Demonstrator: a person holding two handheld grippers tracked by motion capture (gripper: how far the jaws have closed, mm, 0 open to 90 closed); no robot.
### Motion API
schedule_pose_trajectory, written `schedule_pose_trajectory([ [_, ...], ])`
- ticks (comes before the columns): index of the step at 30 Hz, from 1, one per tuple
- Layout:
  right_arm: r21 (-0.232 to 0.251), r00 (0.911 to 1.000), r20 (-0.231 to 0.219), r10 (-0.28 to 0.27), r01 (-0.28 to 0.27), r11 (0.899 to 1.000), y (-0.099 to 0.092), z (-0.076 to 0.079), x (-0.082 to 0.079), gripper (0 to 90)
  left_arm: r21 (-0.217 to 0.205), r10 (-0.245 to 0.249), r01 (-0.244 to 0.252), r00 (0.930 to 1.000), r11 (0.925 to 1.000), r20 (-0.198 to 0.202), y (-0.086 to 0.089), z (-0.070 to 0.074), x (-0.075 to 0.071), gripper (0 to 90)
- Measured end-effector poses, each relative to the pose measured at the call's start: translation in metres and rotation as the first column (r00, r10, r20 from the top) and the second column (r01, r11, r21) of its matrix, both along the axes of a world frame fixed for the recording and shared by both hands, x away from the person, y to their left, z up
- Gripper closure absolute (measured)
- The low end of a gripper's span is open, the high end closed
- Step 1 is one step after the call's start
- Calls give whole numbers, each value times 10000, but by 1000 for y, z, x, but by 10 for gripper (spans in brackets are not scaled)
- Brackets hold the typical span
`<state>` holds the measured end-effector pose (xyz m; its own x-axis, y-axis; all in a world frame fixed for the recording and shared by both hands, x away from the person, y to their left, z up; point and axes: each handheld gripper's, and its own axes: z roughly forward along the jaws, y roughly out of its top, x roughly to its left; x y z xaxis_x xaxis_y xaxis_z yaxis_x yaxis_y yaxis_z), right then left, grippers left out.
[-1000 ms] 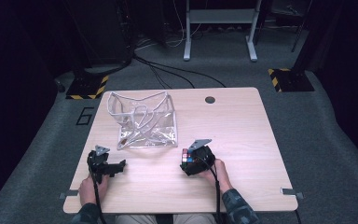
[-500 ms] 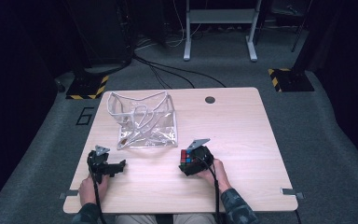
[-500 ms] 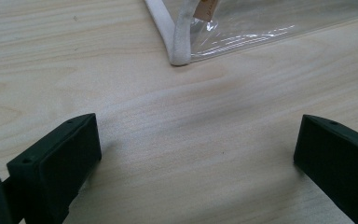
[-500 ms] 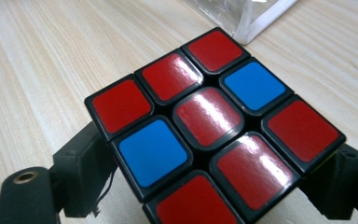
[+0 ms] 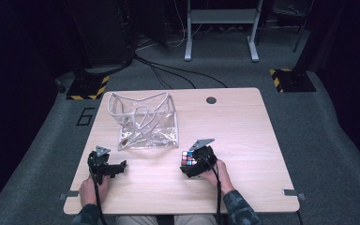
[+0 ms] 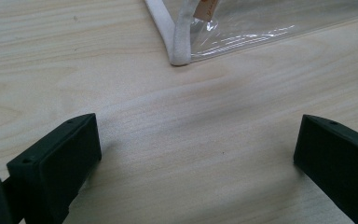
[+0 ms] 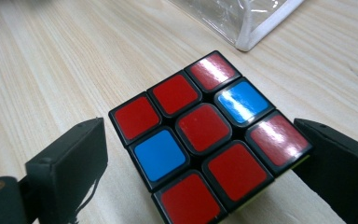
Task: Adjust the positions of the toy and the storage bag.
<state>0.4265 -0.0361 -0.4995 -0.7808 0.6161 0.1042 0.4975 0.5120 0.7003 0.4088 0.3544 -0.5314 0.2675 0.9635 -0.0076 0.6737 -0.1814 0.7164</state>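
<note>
We have the puzzle cube on the desk between the right hand-held gripper's just-widened jaws (left hand-held gripper apart, empty) — so it is not yet in the clear bag just beside it.

cube: near corner cut off | bag: mostly cropped

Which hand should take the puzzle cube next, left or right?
Right. The right tongs already straddle the puzzle cube; their jaws have just been opening, with a gap at the left jaw. The left tongs stand open over bare table, near the clear bag corner.
</note>
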Motion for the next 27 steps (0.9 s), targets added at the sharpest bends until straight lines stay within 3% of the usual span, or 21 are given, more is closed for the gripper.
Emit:
schedule_pose_trajectory([
  [8,243,9999,91,-145,143,9996,-8,10,0,19,20,-22,22,10000,10000,35,0,0,0,4],
  [18,204,9992,100,-383,381,9991,-16,30,5,25,24,810,-809,9967,9967,-40,-12,1,1,3],
  [20,201,9989,101,-450,448,9988,-18,33,5,27,45,533,-533,9986,9986,-37,-13,1,0,4],
  [22,209,9988,88,-489,487,9986,-20,35,6,28,51,478,-478,9987,9988,-148,-13,2,0,4],
  [25,165,9981,29,-612,612,9980,-21,39,7,32,402,583,-567,9975,9976,-407,-11,6,3,6],
  [27,68,9980,47,-626,625,9980,-22,42,10,35,406,556,-527,9957,9978,-740,-10,8,7,13],
])
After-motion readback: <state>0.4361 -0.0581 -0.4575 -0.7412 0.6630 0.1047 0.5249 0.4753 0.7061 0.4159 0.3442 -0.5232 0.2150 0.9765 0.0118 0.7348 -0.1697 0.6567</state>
